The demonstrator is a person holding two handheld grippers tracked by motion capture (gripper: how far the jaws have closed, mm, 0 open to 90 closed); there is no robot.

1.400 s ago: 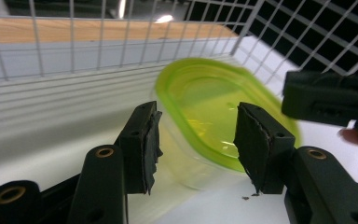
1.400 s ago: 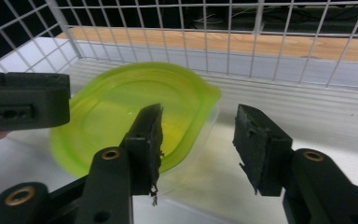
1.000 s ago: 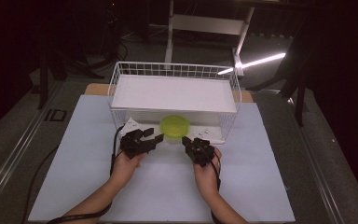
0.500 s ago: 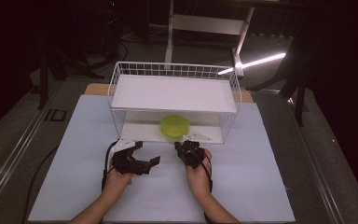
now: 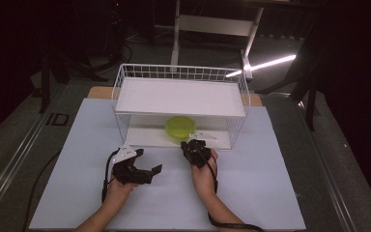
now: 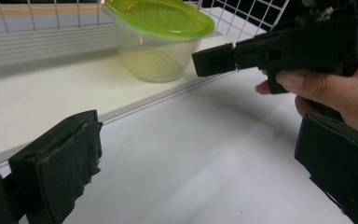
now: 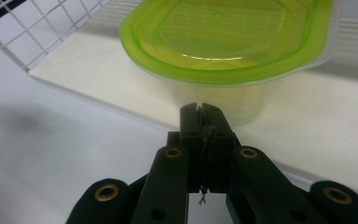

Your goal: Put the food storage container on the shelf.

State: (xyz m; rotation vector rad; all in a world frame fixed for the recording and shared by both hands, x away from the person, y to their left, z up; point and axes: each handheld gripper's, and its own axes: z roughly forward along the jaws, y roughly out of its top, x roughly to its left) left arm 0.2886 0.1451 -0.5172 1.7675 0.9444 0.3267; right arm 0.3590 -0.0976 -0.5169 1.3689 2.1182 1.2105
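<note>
Container [image 5: 179, 128] with green lid [image 7: 223, 32] sits on the lower shelf of the white wire rack [image 5: 181, 104], near its front edge, just beyond the right hand-held gripper [image 5: 194, 149]; clear thin-walled plastic tub, looks empty, so judged light, a bit flexible and slick on the walls; lid rim overhangs the tub and is the stiffest part, best hold is probably a pinch on the rim or lid edge, or a wide clasp across the body under the lid; squeezing the wall hard could dent it or pop the lid; upper shelf hangs close above, so lift room looks small and sliding it out forward seems safer.

Right hand-held gripper has its jaws pressed together with nothing between them, tips pointing at the tub wall, close but apart from it in the right gripper view; left hand-held gripper [image 5: 137, 169] rests low over the worktop [image 5: 270, 193], jaws spread wide, empty, having just been opening with nothing between them, well apart from the tub.

Versus a second ago: both hands then sat up at the rack front beside the tub; now both are pulled back toward the person and lower; tub itself unmoved.
</note>
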